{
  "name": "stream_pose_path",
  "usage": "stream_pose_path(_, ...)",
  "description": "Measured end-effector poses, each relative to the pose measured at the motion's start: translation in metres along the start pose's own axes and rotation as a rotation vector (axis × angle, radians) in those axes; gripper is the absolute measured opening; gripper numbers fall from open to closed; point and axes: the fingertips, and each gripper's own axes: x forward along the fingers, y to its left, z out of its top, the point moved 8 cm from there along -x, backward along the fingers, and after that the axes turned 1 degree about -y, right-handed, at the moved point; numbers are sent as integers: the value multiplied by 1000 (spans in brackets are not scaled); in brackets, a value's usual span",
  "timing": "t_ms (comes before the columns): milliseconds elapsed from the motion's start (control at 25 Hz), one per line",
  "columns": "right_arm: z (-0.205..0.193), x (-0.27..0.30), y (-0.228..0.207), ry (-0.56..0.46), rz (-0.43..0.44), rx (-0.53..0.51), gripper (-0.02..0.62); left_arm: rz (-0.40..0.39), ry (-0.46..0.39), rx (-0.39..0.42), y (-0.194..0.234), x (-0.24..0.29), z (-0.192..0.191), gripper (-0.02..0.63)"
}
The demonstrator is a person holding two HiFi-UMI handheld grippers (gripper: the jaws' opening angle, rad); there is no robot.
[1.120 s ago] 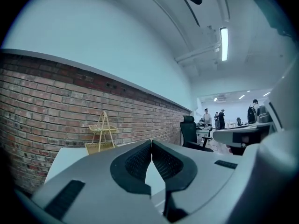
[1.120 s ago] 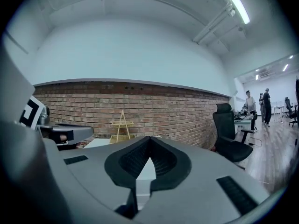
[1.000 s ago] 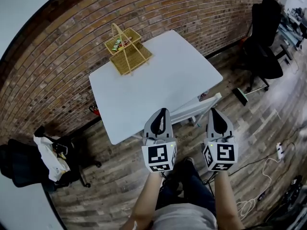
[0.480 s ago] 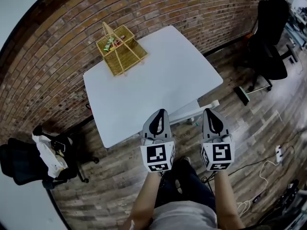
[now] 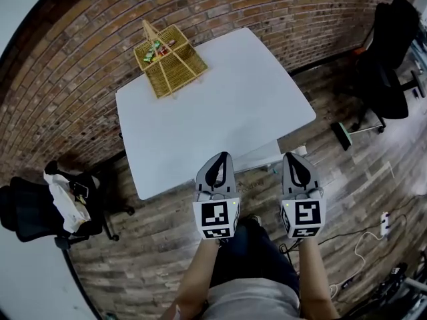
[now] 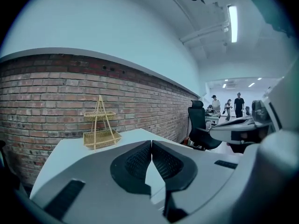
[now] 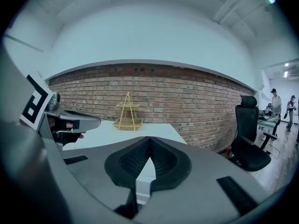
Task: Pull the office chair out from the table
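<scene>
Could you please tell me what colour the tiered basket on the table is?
The basket is a golden straw yellow, seen best in the head view.

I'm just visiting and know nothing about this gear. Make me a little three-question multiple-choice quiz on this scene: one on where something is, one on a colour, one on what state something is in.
1. Where on the table does the wicker basket stand?
A. At the far corner, next to the brick wall
B. At the near edge
C. Right in the middle

2. What colour is the table top?
A. Black
B. White
C. Red

3. How do the fingers of the left gripper and the right gripper stand?
A. Wide apart
B. Closed on the basket
C. Closed together with nothing between them

Answers:
1 A: the head view shows the basket at the corner nearest the bricks.
2 B: the top is plain white in every view.
3 C: in each gripper view the dark pads meet at their tips, and nothing is between them.
</scene>
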Motion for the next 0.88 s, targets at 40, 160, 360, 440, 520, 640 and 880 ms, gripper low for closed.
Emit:
stream_pose_path(40,-1,2,0,4,9,-8,12,-1,8,11,-1,0,-2,15)
stream_pose_path(160,-2,7,0,20,33,-56,12,-10,28,47,-3,-1,-6,15)
stream_pose_path(360,-3,13,9,57,87,-171,12,-48,75,118,-3,-4,-15,15)
stream_pose_path(440,-5,15,11,77,102,-221,14,-77,94,139,-2,-4,-18,15)
stream_pose_path(520,-7,19,13,97,116,-247,12,-106,117,166,-1,-2,-21,15)
stream_pose_path(640,-11,24,16,125,149,-264,12,-128,158,217,-1,0,-30,15)
stream_pose_path(880,-19,37,20,192,223,-370,14,-194,289,277,2,14,-39,15)
